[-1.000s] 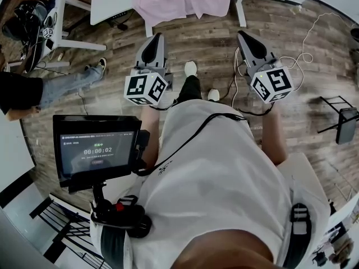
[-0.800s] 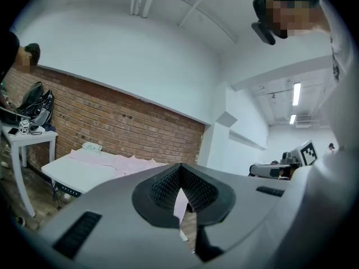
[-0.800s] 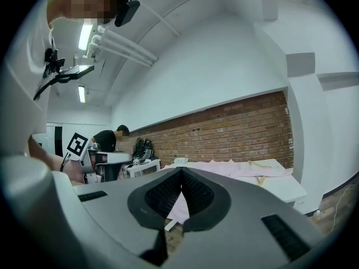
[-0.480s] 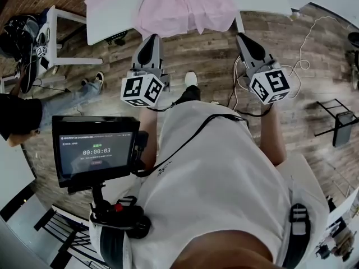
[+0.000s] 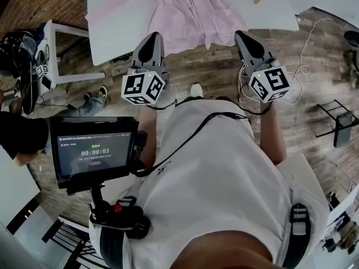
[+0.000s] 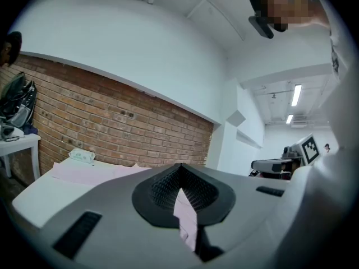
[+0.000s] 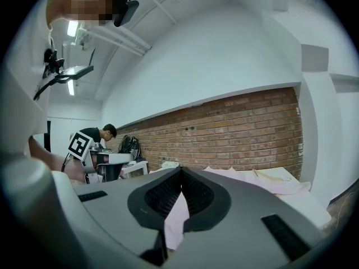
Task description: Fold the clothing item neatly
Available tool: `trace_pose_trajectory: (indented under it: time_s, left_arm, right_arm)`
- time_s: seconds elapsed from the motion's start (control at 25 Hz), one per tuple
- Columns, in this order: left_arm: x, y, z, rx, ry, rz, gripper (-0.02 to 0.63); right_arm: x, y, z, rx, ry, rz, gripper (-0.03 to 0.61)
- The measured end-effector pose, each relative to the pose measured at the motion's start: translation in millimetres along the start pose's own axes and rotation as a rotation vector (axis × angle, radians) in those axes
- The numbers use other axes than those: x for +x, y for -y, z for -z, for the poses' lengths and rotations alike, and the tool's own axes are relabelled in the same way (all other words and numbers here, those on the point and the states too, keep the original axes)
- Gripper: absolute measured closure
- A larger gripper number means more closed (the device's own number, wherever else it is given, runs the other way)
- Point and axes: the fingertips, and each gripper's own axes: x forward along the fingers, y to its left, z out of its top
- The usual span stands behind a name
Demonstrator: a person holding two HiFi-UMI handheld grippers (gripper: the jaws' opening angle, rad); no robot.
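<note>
A pink clothing item lies spread on a white table at the top of the head view, its lower edge hanging over the near side. My left gripper and right gripper are held level side by side over the wooden floor, short of the table edge. Both are shut with nothing in them. In the left gripper view the jaws meet, and pink cloth shows on the table ahead. The right gripper also points at the pink cloth.
A screen on a rig sits at my lower left. A person crouches at the left near a small white side table with gear. A white cable trails on the floor at right, near a black stand. A brick wall backs the table.
The table and pink garment have slid down into the head view, so I have come closer to them. Both grippers keep their place before me and stay shut.
</note>
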Motion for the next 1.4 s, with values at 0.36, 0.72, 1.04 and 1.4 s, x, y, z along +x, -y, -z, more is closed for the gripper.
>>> trace_pose_trajectory:
  time_s: [0.36,0.72,1.04,1.4]
  left_arm:
    - [75,-47,-2,-0.030,-0.035,0.025,0.617]
    - [121,-51,-10,-0.022,-0.022,0.025,0.617]
    - [211,-67,-10,-0.024,-0.054,-0.048,0.617]
    - [267,-78,-11,-0.035,-0.058,-0.137,0.617]
  right_arm:
    - [73,42,1,0.030,-0.034,0.033,0.580]
    - [99,87,-9,0.018,-0.021,0.036,0.580]
    - [169,162,-10,0.051,-0.057,-0.057,0.580]
    - [235,205,-13,0.054,-0.078,-0.196,0.580]
